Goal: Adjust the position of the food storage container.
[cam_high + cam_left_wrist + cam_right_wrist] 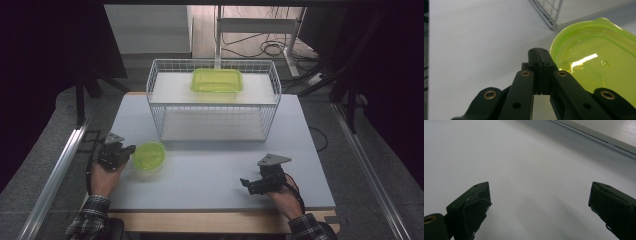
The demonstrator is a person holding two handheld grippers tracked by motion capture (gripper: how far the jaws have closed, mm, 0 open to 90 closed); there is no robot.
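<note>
Left gripper (538,53) jaws pressed together w/ nothing between, beside green lidded container (596,62); right gripper (540,202) spread wide, we're probably staging.

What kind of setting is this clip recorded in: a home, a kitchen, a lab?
Probably a lab or recording bay, not a home: a bare grey table flanked by metal rails, loose cables on the floor behind, and dark curtains on both sides.
</note>
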